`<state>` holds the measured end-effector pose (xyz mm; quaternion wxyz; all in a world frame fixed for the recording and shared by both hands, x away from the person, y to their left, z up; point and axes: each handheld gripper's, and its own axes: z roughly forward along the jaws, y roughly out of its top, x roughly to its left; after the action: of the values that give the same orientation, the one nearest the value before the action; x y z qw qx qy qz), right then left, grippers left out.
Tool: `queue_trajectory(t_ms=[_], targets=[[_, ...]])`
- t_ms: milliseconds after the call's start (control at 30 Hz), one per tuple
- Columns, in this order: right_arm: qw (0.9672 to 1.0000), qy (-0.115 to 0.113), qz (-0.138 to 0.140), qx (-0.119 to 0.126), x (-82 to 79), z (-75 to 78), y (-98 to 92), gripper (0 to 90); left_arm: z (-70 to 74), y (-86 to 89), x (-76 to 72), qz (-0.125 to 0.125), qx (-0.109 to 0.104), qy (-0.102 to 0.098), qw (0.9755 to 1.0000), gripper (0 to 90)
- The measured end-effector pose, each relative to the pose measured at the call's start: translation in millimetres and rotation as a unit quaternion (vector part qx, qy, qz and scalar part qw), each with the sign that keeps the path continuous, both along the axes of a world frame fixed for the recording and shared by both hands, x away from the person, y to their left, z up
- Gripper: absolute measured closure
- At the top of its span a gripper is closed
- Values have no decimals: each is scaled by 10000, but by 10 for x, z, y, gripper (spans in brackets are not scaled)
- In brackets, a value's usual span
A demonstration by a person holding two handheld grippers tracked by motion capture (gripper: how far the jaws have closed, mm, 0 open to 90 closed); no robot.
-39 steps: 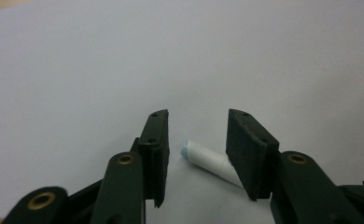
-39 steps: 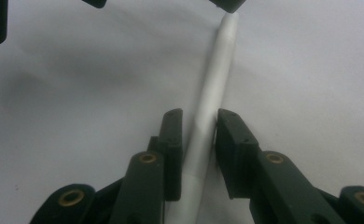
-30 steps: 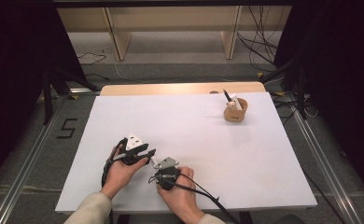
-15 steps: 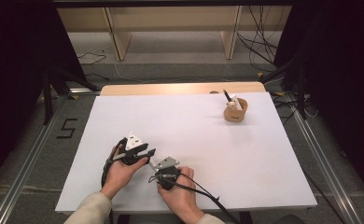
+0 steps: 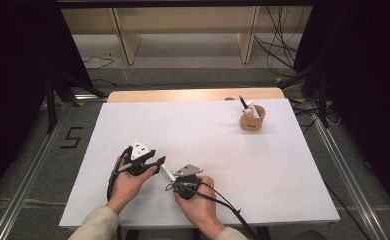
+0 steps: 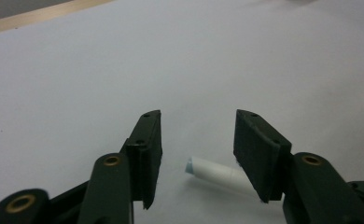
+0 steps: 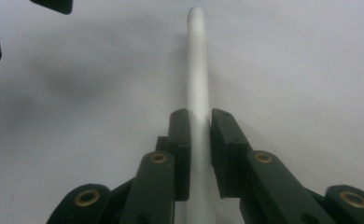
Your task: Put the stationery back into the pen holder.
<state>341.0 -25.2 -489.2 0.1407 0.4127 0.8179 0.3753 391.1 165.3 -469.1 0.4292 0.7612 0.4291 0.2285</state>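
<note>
My right gripper (image 7: 200,116) is shut on a white pen (image 7: 197,60), which runs straight out from its jaws over the white table. In the high view this gripper (image 5: 175,179) sits near the front edge and points the pen (image 5: 167,172) up and left at my left gripper (image 5: 159,161). The left gripper (image 6: 196,140) is open, and its jaws have just been opening. The pen's pale tip (image 6: 208,170) lies low between the jaws, close to the right pad (image 6: 255,154), and neither pad presses on it.
A brown cup (image 5: 252,121) with a dark pen (image 5: 243,102) and a white item in it stands at the table's back right. A white sheet (image 5: 208,135) covers the table. Cables trail from both grippers toward the front edge.
The left gripper's jaws stand wider apart than before and no longer pinch the pen's end. Both hands have stayed where they were.
</note>
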Motion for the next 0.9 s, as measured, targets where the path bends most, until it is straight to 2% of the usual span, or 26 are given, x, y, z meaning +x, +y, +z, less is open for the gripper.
queue_trajectory(t_ms=[133,300,400,600,900], targets=[[9997,-197,-90,92,25,52,-91,790,25,-16,-6,152,-370,16,9992,427],[9986,-430,-168,249,33,89,-140,790,46,-82,-18,167,-747,91,9970,398],[9981,-510,-184,287,35,98,-139,790,33,-119,-14,160,-799,162,9965,386],[9976,-590,-163,329,30,101,-118,790,19,-137,-8,236,-1031,349,9938,377],[9961,-760,-153,410,20,129,-89,790,-1,-143,-4,311,-1233,461,9908,369]])
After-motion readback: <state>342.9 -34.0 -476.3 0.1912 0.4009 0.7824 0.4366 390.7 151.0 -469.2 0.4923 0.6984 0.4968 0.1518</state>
